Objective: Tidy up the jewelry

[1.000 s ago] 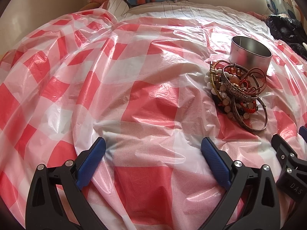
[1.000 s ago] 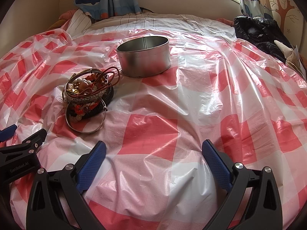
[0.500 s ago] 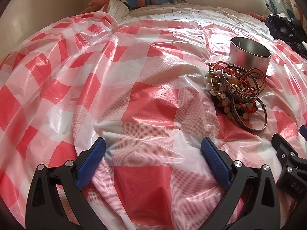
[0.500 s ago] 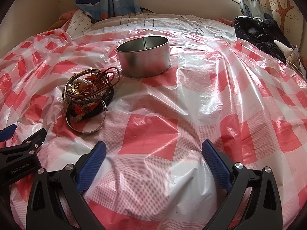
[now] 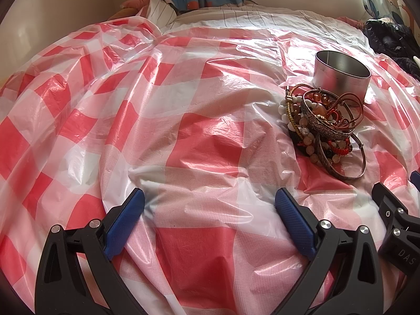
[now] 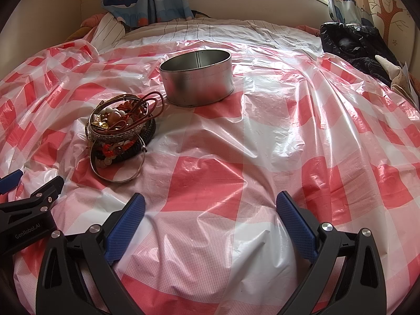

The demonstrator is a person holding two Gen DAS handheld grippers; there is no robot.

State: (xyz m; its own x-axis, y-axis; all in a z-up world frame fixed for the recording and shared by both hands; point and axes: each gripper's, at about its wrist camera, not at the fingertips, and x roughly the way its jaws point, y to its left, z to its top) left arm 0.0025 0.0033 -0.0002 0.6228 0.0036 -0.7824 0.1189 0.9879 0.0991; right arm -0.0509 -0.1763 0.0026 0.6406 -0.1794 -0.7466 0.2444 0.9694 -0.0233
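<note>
I saw a bed [image 6: 215, 30] with a striped sheet, most of it covered by a crinkled red-and-white checked plastic sheet [image 6: 210, 173] [image 5: 204, 136]. On the plastic a round metal tin [image 6: 197, 78] [image 5: 341, 76] stood upright and open, toward the far edge. Just beside it on the near left lay a heap of bangles and bead bracelets [image 6: 120, 131] [image 5: 325, 128]. At the far right corner lay dark clothing [image 6: 357, 44]; I could not tell what kind.
</note>
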